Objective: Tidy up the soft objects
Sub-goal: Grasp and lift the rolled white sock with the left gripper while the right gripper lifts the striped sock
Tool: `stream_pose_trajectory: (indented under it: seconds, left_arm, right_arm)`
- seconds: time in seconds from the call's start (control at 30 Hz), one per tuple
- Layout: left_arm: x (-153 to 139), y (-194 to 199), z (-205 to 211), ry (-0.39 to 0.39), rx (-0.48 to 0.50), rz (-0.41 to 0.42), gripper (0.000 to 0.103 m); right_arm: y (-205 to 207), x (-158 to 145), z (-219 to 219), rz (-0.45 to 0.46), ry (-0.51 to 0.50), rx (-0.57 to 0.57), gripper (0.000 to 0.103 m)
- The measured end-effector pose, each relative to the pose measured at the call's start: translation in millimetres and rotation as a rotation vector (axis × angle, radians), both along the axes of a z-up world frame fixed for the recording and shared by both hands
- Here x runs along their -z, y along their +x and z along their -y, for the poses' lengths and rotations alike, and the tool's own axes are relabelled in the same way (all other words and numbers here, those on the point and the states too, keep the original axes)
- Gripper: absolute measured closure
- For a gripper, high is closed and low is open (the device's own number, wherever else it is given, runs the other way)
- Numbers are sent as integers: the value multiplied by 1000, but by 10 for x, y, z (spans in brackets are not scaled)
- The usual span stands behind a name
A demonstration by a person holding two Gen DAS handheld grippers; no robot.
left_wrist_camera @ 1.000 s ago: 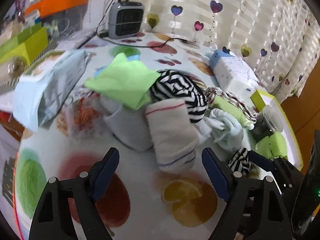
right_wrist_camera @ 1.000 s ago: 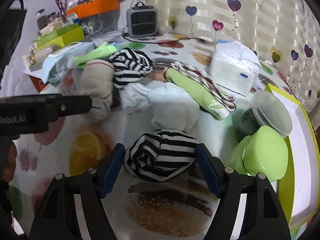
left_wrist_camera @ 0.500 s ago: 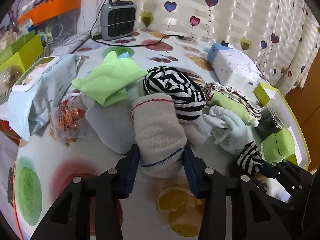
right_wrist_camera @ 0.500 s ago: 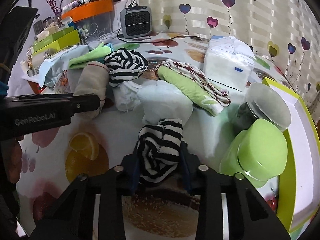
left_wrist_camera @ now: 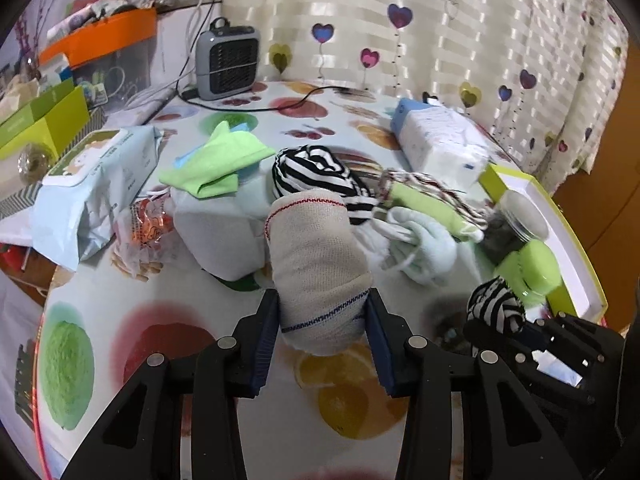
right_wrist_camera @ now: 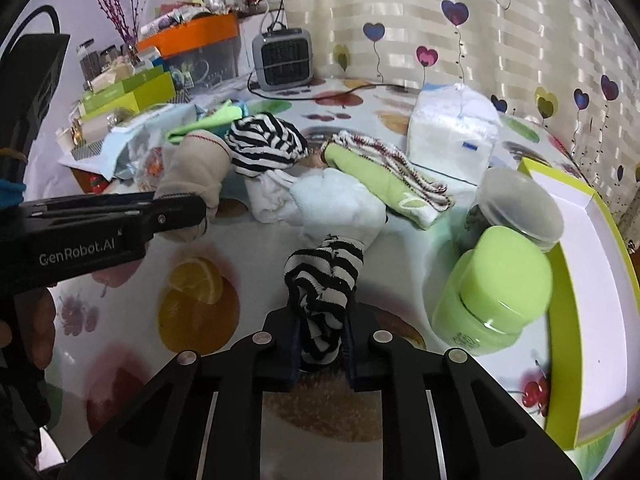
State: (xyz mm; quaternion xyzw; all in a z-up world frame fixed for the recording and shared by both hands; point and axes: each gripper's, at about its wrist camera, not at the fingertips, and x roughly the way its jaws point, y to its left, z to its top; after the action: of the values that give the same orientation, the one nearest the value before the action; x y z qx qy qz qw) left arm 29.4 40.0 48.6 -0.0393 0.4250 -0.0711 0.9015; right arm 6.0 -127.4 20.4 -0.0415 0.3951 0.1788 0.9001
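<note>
left wrist view: on the left of the fruit-print table (left_wrist_camera: 240, 432) lies a pale blue wipes pack (left_wrist_camera: 96, 184), then a folded green cloth (left_wrist_camera: 216, 164) on a white bundle (left_wrist_camera: 220, 236). in the middle the left gripper (left_wrist_camera: 322, 334) pinches the near end of a beige rolled sock (left_wrist_camera: 316, 264); its jaws have just been closing on it. a bigger striped bundle (left_wrist_camera: 316, 176) sits right behind.

right wrist view: the right gripper (right_wrist_camera: 322, 340) has just been closing and now squeezes a small black and white striped sock (right_wrist_camera: 324, 280), in front of a white cloth (right_wrist_camera: 340, 204). to the right stands a green jar (right_wrist_camera: 496, 292), beside a yellow-green box (right_wrist_camera: 560, 364).
</note>
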Motion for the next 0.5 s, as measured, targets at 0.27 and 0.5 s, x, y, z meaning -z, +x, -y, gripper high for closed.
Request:
stream_pose_trajectory:
  seconds: [0.27, 0.5]
  left_arm:
    - [-169, -204, 190, -9, 60, 39, 63]
    - [-205, -354, 420, 27, 106, 74, 64]
  right_arm:
    - [-222, -250, 240, 56, 51, 36, 87]
    - [-422, -426, 501, 102, 59, 86, 87]
